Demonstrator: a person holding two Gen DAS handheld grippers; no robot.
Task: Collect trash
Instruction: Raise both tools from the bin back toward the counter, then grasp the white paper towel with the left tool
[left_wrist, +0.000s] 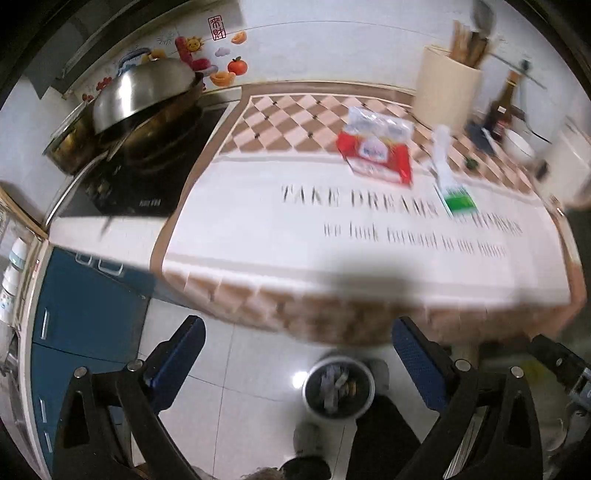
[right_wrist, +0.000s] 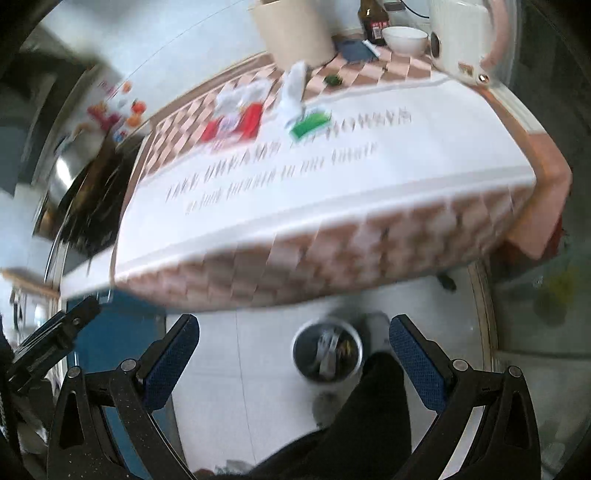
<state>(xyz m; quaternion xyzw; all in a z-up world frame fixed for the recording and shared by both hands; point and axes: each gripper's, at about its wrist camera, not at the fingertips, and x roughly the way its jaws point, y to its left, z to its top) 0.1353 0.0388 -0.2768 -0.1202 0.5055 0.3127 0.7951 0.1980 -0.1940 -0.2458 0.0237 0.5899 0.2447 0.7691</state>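
A red and clear plastic wrapper (left_wrist: 376, 151) lies on the far checkered part of the tablecloth; it also shows in the right wrist view (right_wrist: 236, 114). A green and white packet (left_wrist: 452, 184) lies to its right, also seen in the right wrist view (right_wrist: 304, 110). A small dark green scrap (right_wrist: 333, 79) sits farther back. A round trash bin (left_wrist: 338, 387) with trash inside stands on the floor below the table edge, also in the right wrist view (right_wrist: 327, 350). My left gripper (left_wrist: 299, 350) and right gripper (right_wrist: 293, 347) are both open and empty, held above the floor in front of the table.
The tablecloth (left_wrist: 332, 240) hangs over the table's near edge. A stove with a lidded wok (left_wrist: 144, 96) is at the left. A cream utensil holder (left_wrist: 447, 85), a dark bottle (left_wrist: 500, 107), a white bowl (right_wrist: 404, 38) and a white appliance (right_wrist: 461, 37) stand at the back. Blue cabinets (left_wrist: 81, 314) are at the left.
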